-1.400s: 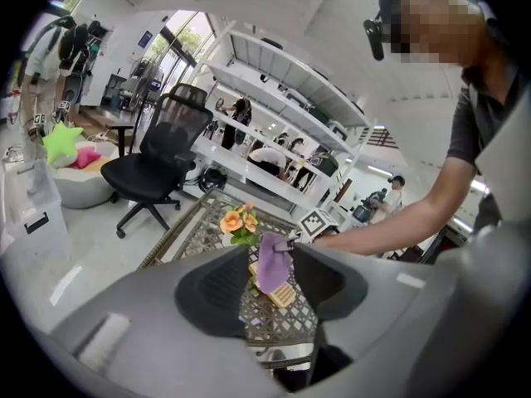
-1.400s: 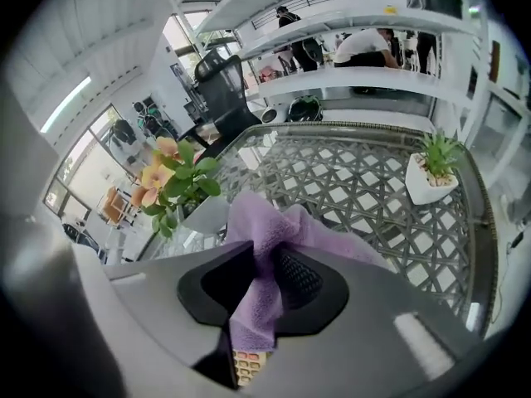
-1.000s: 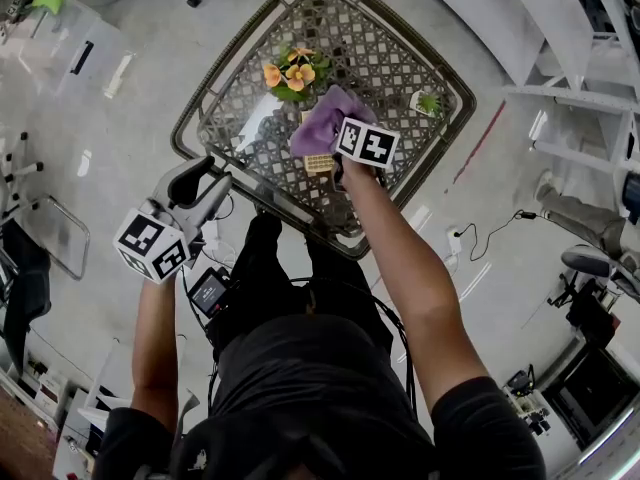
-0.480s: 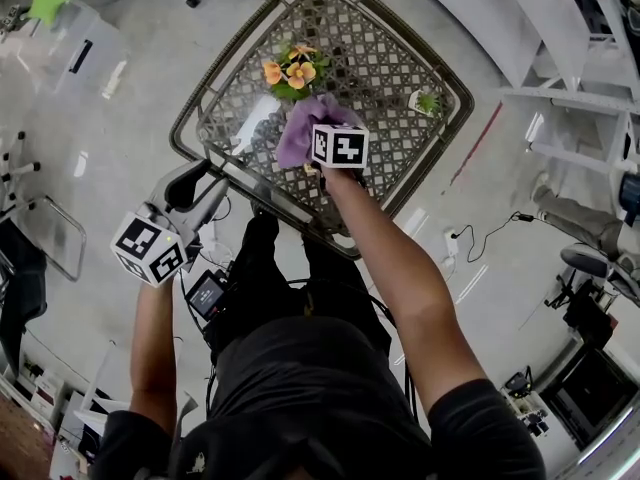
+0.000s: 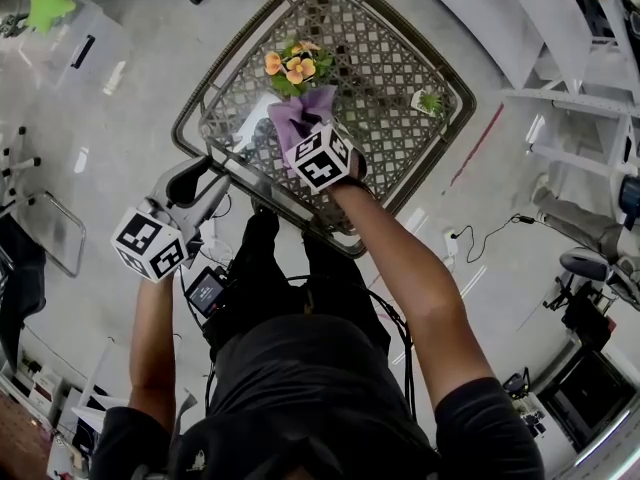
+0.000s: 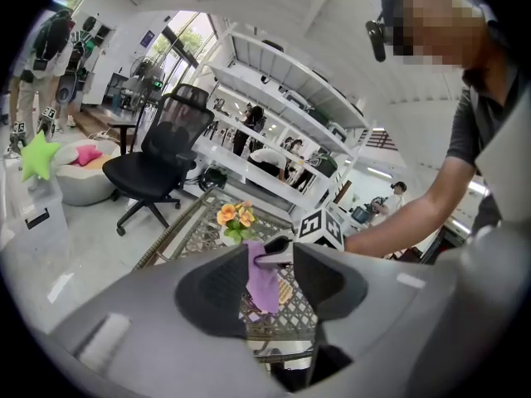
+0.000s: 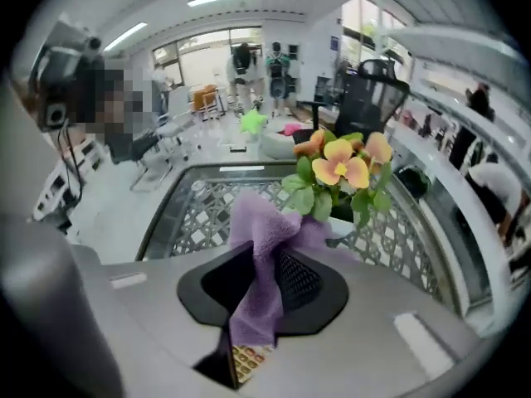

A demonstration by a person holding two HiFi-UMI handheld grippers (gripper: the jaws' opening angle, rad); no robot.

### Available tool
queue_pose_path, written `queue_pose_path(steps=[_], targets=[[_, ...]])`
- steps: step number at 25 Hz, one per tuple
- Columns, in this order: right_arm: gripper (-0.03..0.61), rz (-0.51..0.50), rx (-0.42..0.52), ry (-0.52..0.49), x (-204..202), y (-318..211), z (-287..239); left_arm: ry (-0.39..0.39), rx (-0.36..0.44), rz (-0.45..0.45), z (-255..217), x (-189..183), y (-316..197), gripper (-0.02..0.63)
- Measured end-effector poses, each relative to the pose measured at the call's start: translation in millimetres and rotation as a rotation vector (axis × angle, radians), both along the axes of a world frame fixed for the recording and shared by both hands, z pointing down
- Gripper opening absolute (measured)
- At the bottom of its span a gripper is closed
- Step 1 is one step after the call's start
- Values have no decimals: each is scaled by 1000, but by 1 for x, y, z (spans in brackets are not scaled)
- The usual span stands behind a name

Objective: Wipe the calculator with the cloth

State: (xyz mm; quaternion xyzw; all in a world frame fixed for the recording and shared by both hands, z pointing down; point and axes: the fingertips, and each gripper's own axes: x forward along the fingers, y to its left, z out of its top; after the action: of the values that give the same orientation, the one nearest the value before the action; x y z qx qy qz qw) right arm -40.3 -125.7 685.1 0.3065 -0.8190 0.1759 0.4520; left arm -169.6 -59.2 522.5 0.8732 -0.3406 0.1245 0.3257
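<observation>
Right hand-held gripper (image 7: 264, 282) pinching cloth (image 7: 264, 230) | calculator (image 7: 249, 361) just beneath its jaws | left hand-held gripper (image 6: 270, 264) spread, empty

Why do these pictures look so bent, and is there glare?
Head view: the wide lens bows floor and shelves outward; a pale glare streak lies on the table. Left gripper view: dark rounded corners, a mosaic patch over a face. Right gripper view: same curved rim; cloth and flowers fairly sharp, windows bright.

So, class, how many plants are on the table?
2: orange flowers beyond the cloth, a small green plant by the table's right edge. The right gripper could hide more.
</observation>
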Motion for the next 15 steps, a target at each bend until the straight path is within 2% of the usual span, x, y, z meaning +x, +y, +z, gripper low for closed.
queue_pose_path(steps=[2,5,9,15], targets=[[67,-91,11,66,-2,8,7,4,-1,2,-1,1,0,218],[67,-144,-39,147,11,21,27,6,4,8,-4,4,-1,218],[69,-102,-82,159,30,24,39,9,4,11,-7,8,-2,218],[69,-41,-68,171,52,20,38,1,-1,25,-4,14,0,218]])
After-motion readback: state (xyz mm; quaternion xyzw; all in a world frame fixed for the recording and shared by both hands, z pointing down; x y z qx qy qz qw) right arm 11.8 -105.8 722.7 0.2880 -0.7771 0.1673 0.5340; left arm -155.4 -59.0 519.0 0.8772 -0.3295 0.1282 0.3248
